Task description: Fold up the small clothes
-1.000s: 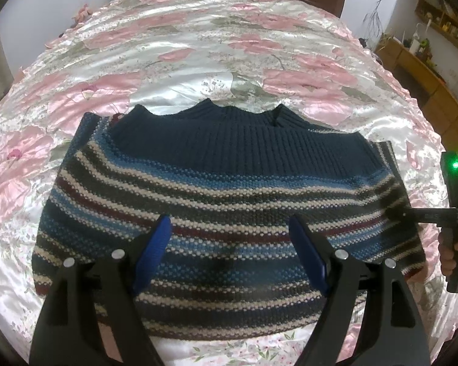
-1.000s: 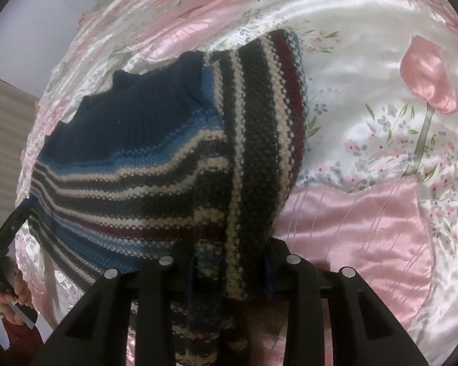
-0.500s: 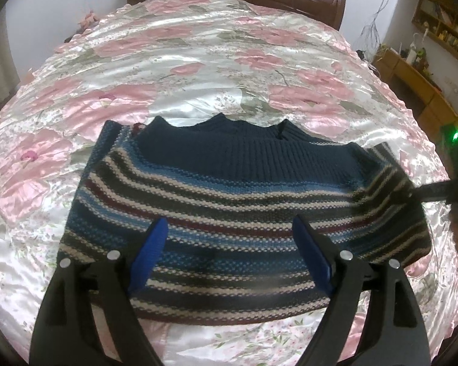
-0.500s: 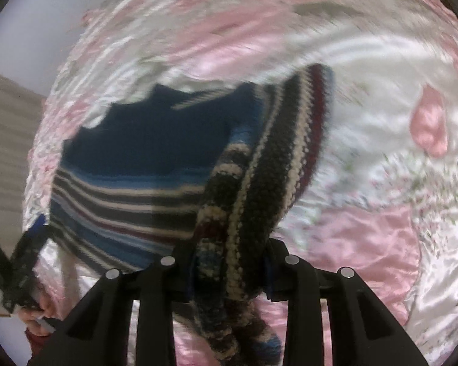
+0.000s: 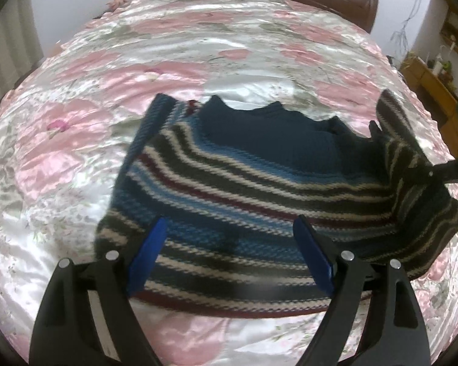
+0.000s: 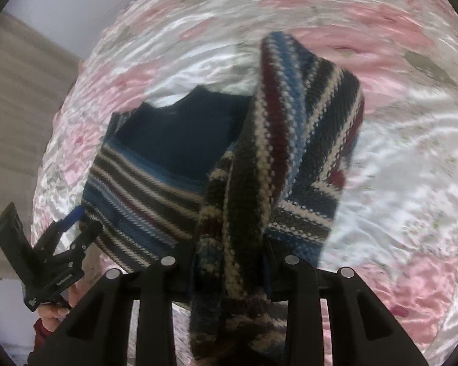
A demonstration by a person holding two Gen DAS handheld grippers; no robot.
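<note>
The striped sweater's (image 5: 244, 201) 3 o'clock edge has been lifted higher off the bedspread (image 5: 76, 158) by the clamped right gripper (image 6: 230, 270), starting the fold; left gripper (image 5: 229, 262) is held spread, empty.

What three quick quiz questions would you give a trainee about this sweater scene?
1. True or false: the left tongs grip the striped sweater.
2. Which part do the right tongs hold? A) the neck B) a side edge lifted off the bedspread C) nothing
3. Fill in: the sweater's top part near the neck is plain dark ____.

Key: 1. False: they are open and grip nothing. 2. B: shut on the sweater's right edge, which hangs bunched above the bed. 3. Blue.
</note>
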